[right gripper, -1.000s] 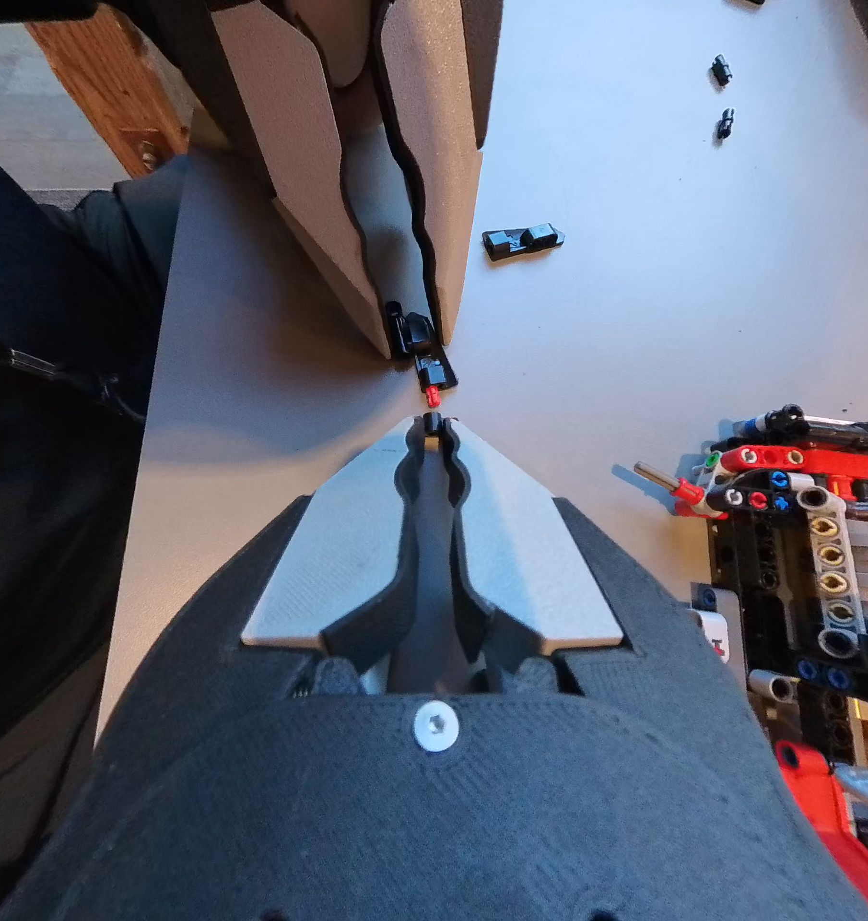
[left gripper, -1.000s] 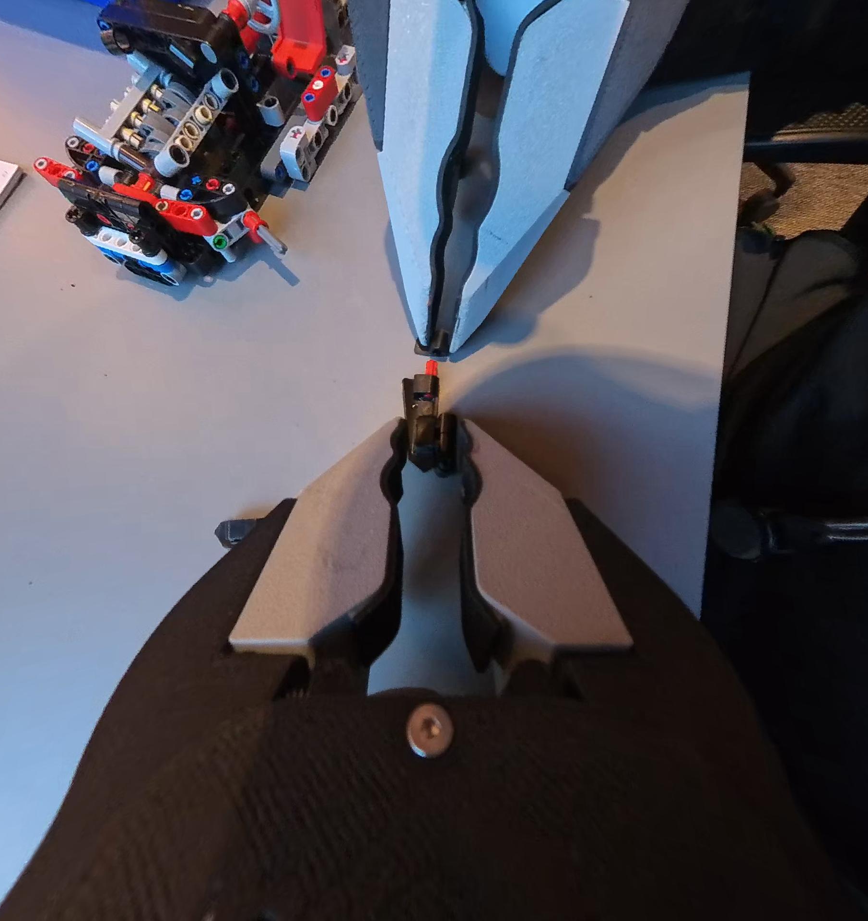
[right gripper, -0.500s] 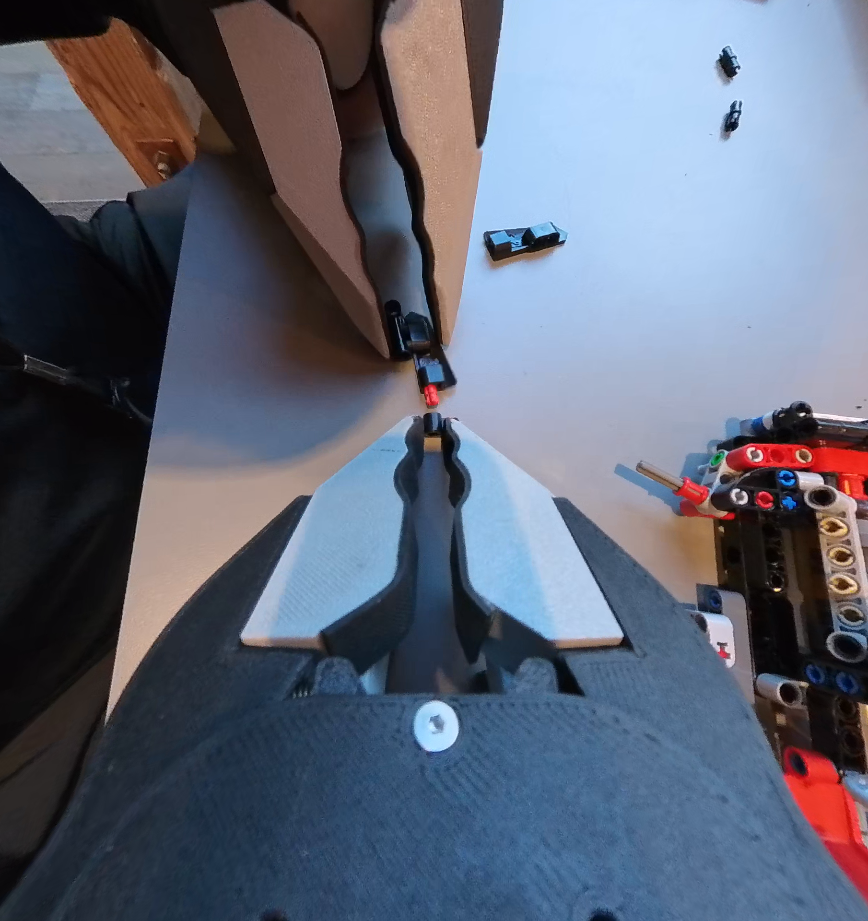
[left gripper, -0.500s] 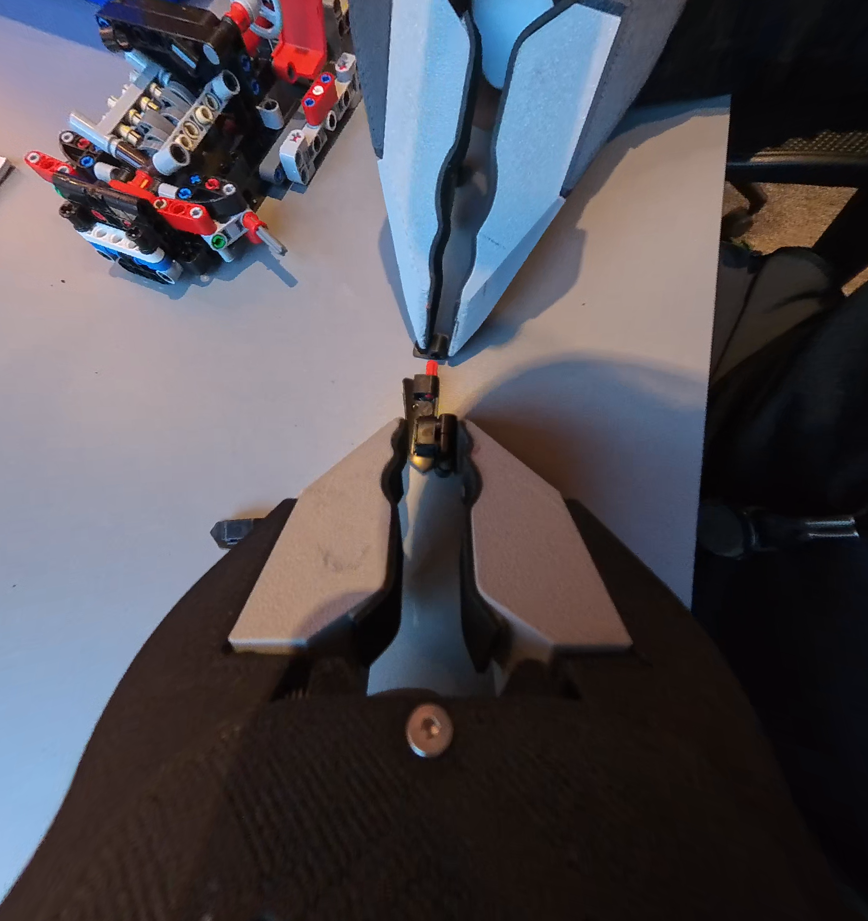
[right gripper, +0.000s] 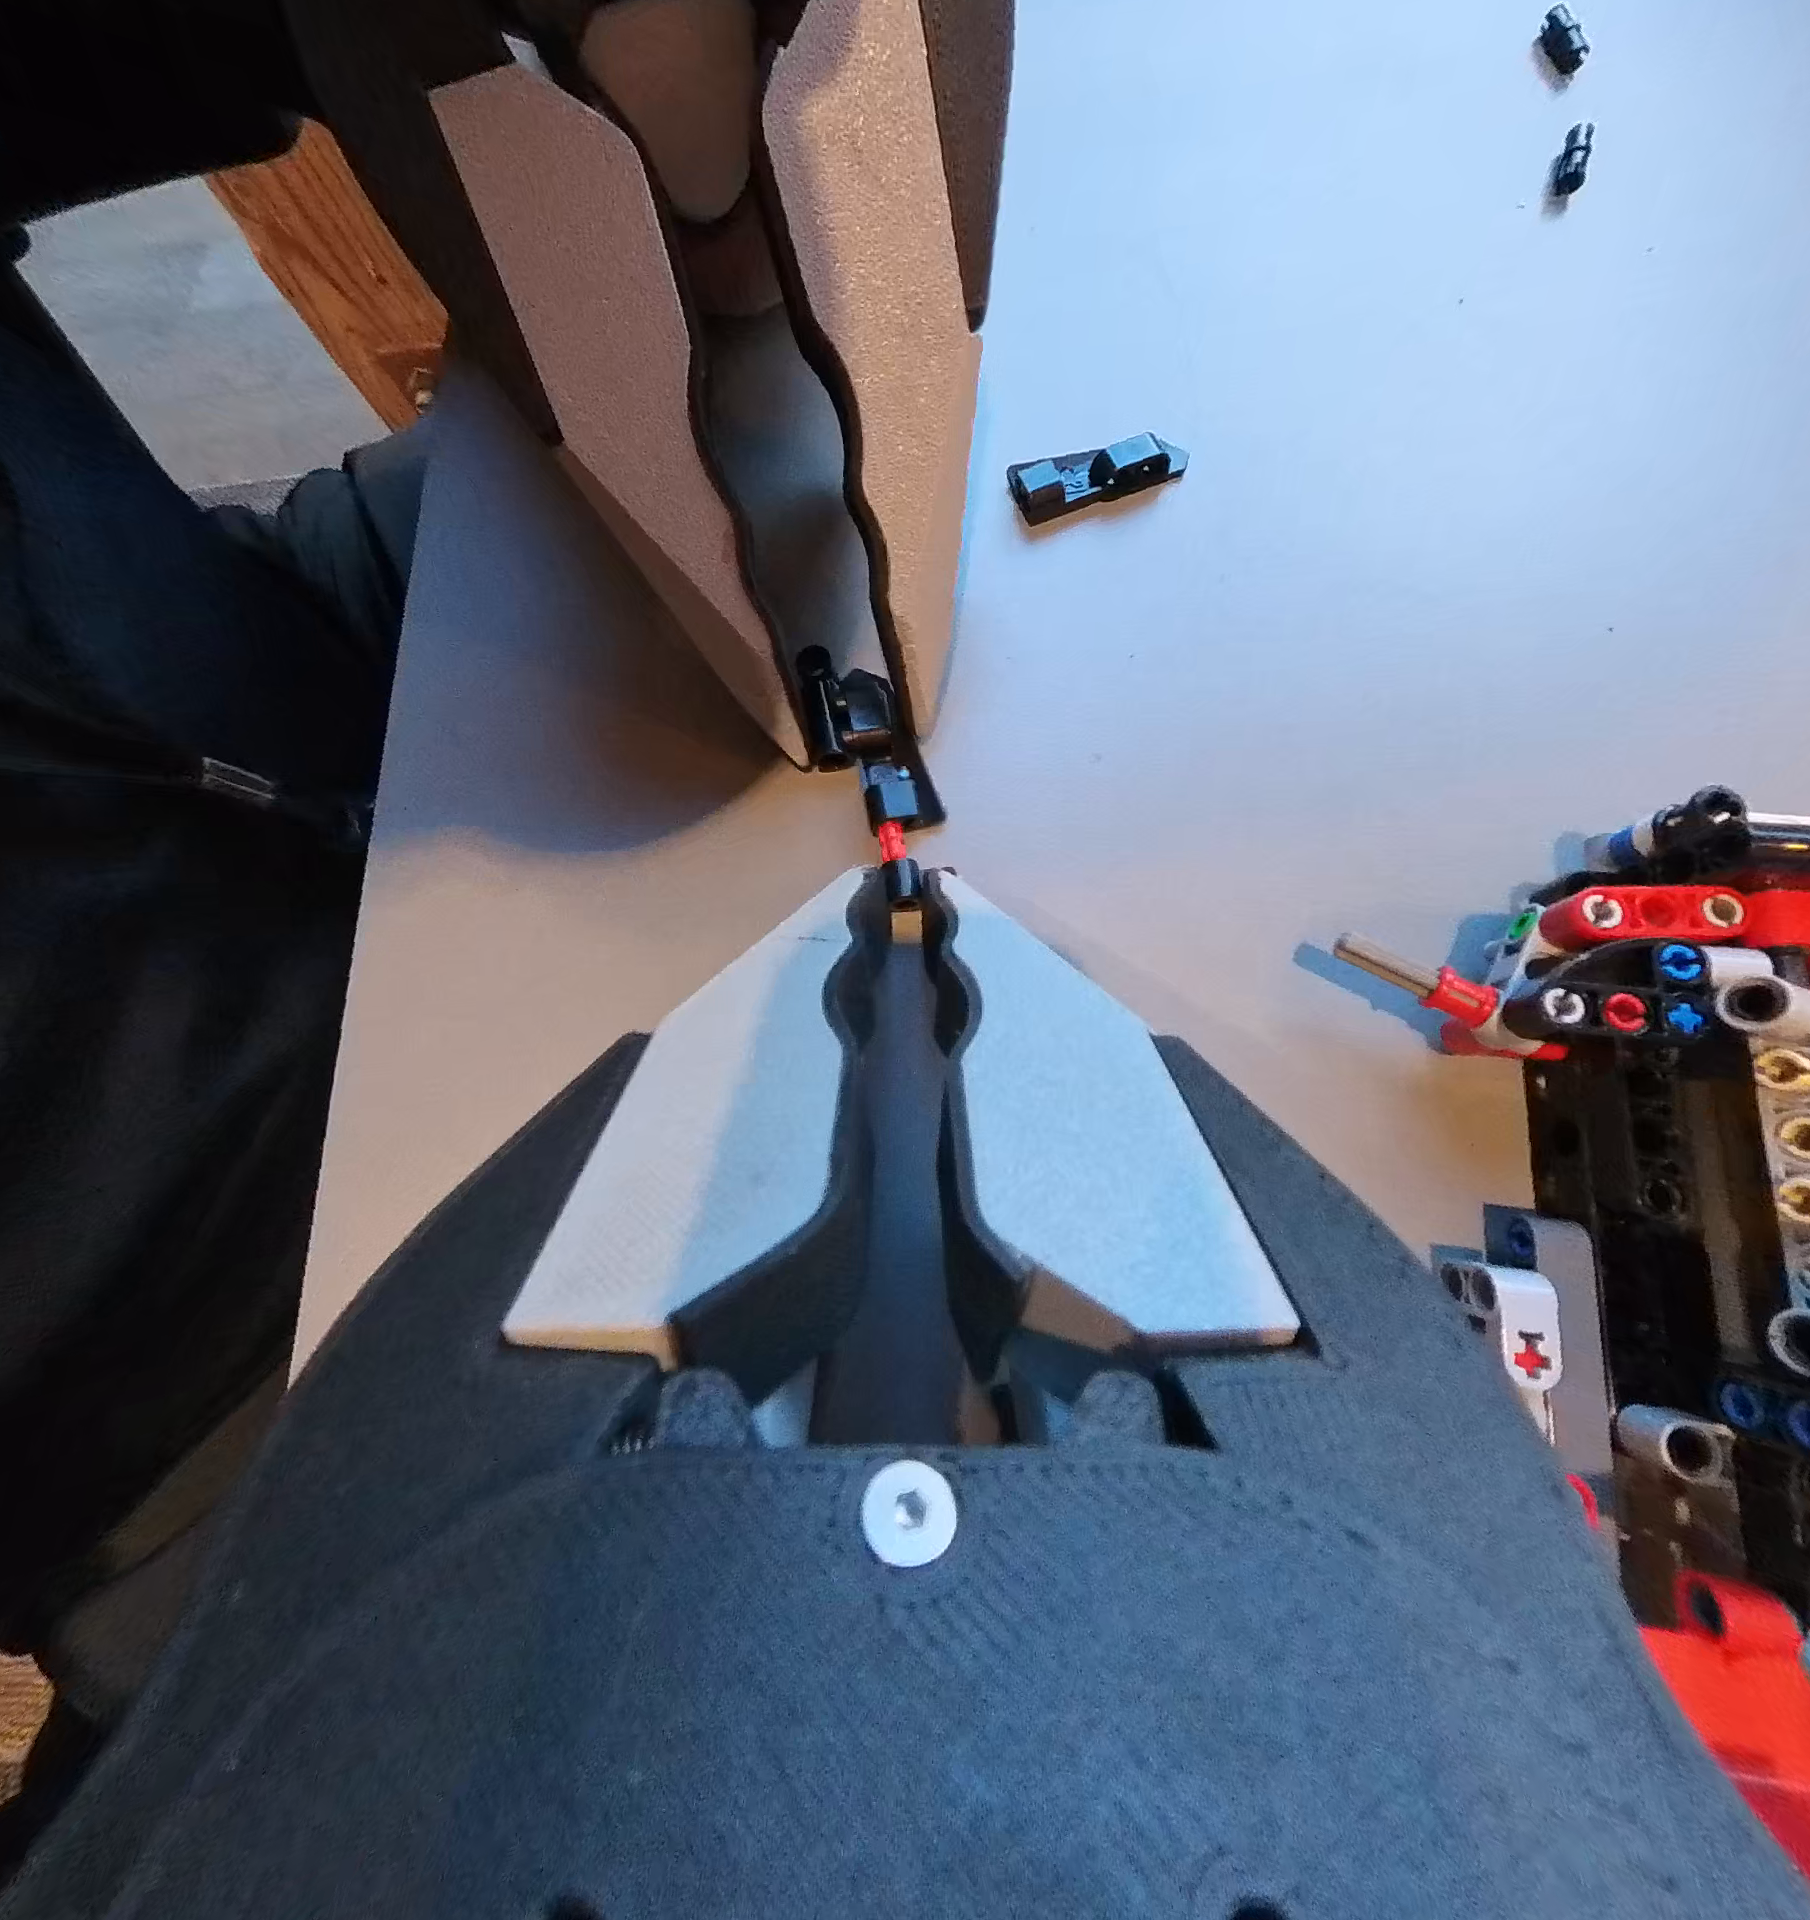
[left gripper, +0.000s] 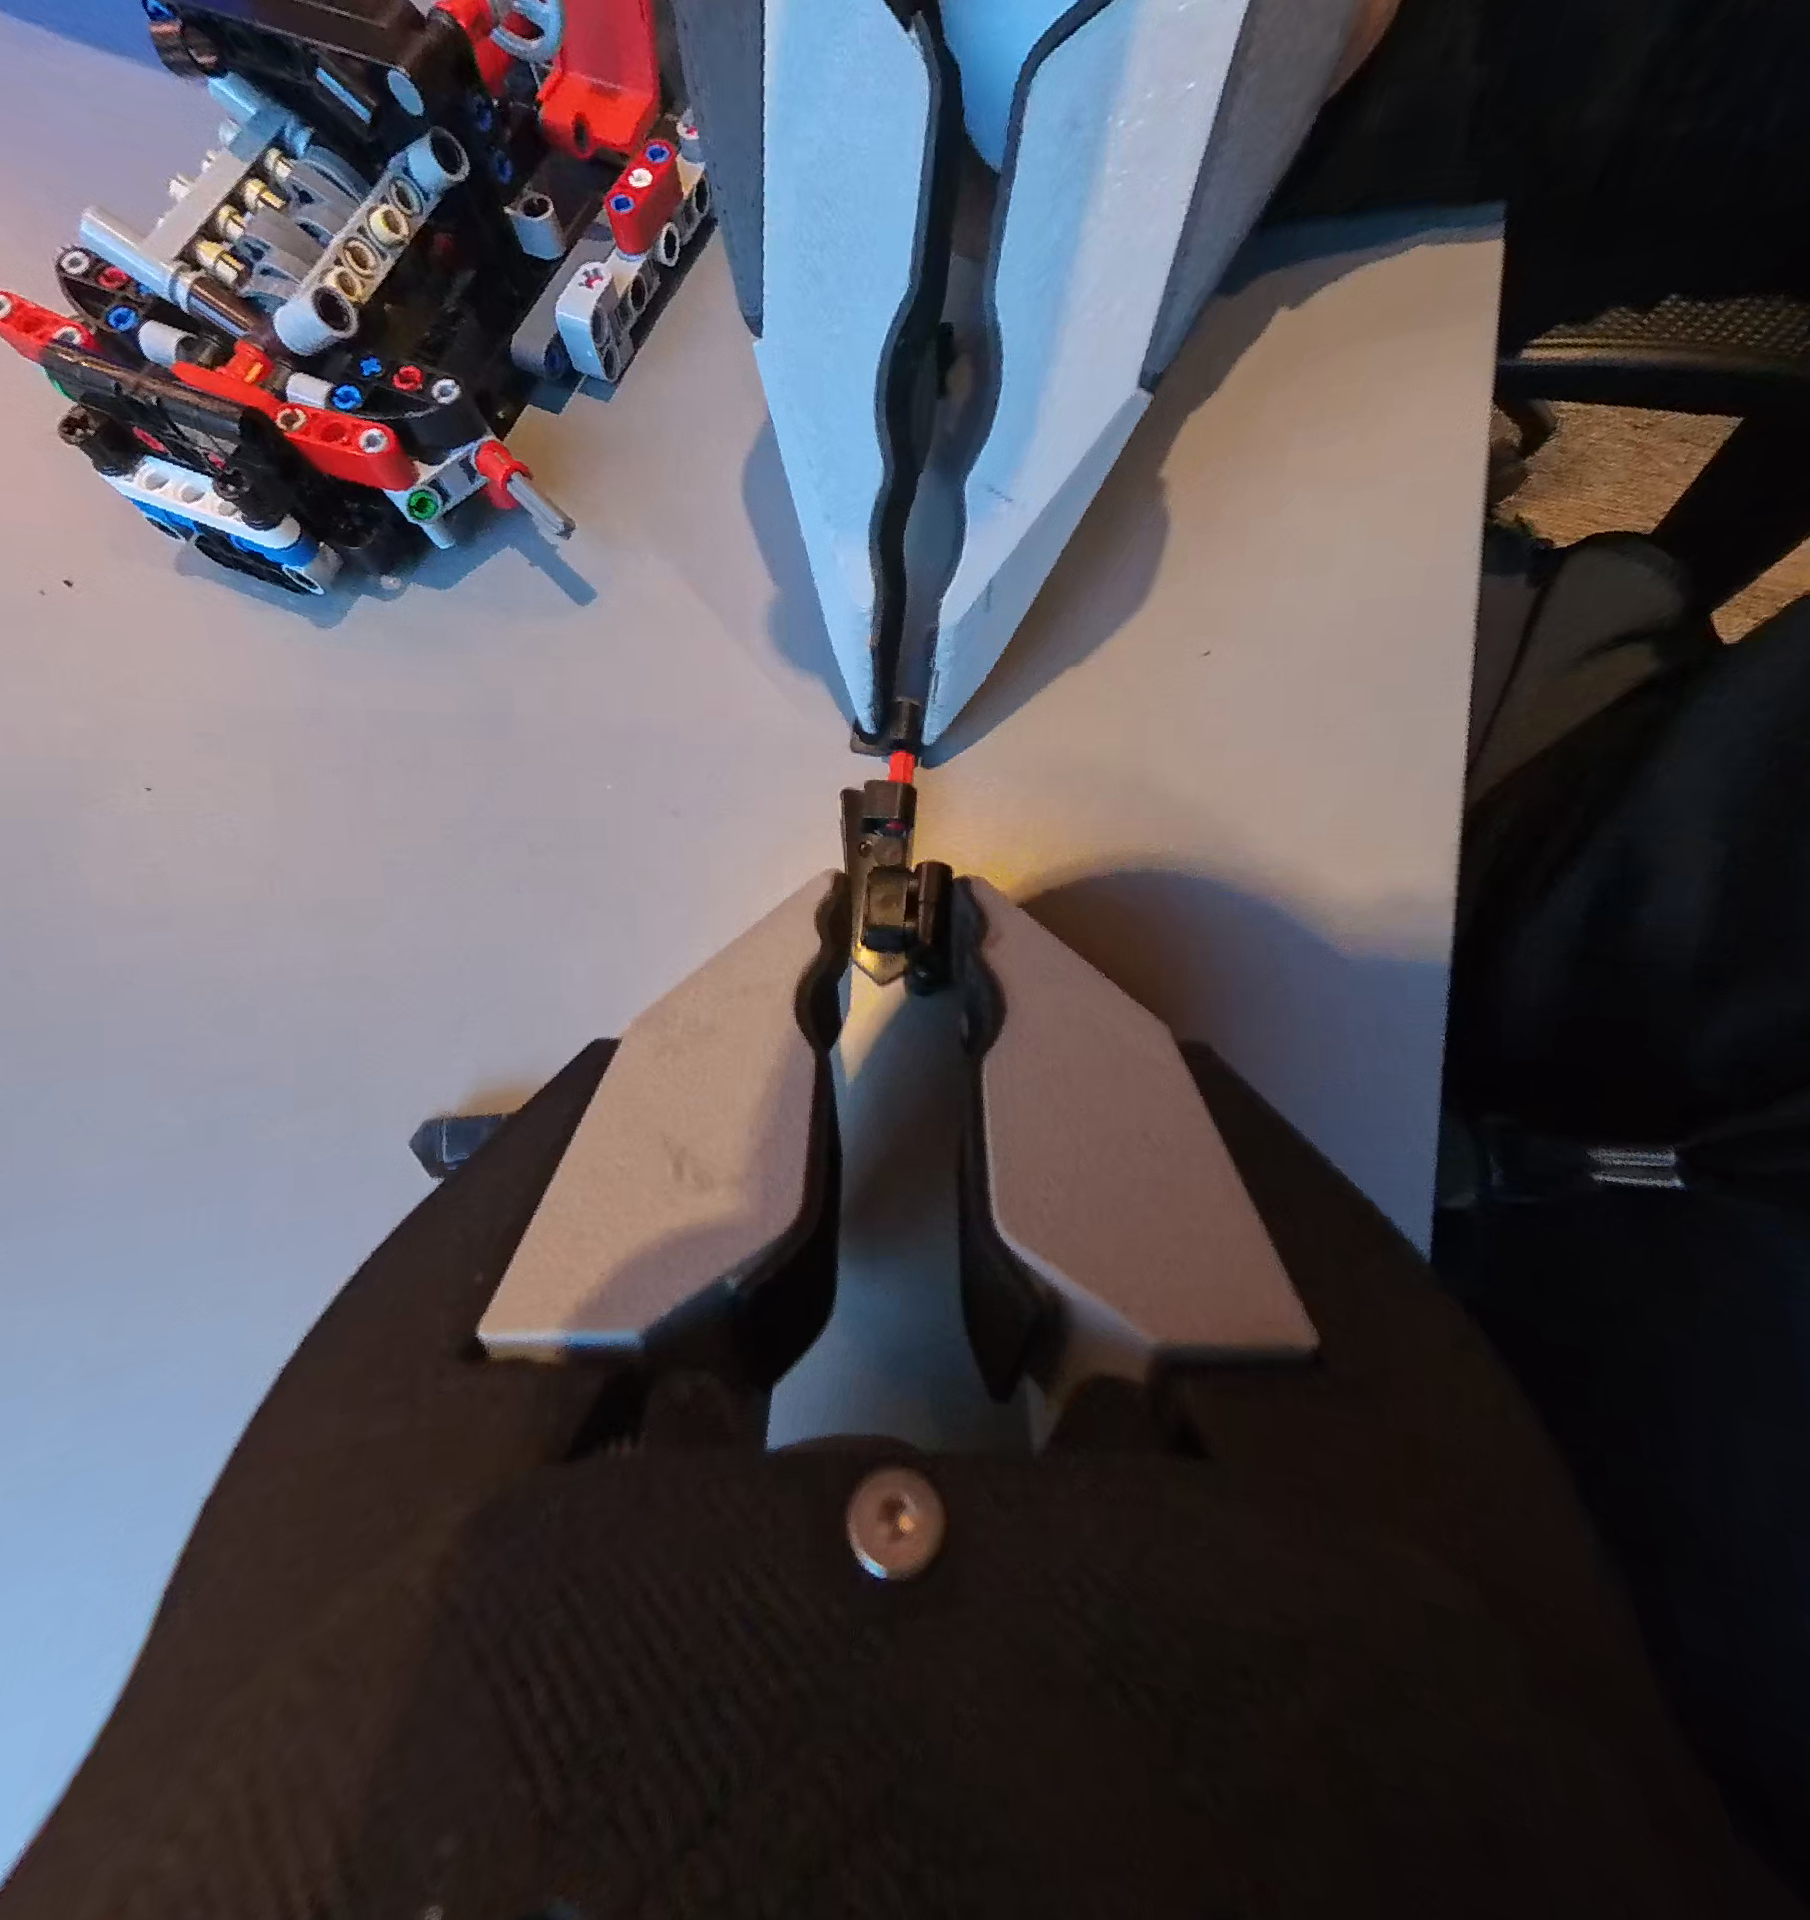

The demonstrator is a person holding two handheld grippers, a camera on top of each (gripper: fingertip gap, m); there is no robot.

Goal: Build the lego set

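Directly opposed, left claw (left gripper: 896,914) faces right claw (right gripper: 906,888).

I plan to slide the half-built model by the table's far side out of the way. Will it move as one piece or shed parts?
The half-built model looks pinned together from many beams, so it would probably slide as one stiff block. Its thin axle sticks out sideways and could catch or bend off. It sits flat and wide on the table, so tipping seems unlikely.

At frame centre, the right hand-held gripper (right gripper: 903,891) pinches a small black piece (right gripper: 902,885) tipped by a red pin (right gripper: 890,842). From the top, the left hand-held gripper (right gripper: 859,727) clamps a black connector (right gripper: 865,727) meeting that pin. The partly built model (right gripper: 1701,1143) sits at the right edge on the grey worktop (right gripper: 1400,520).
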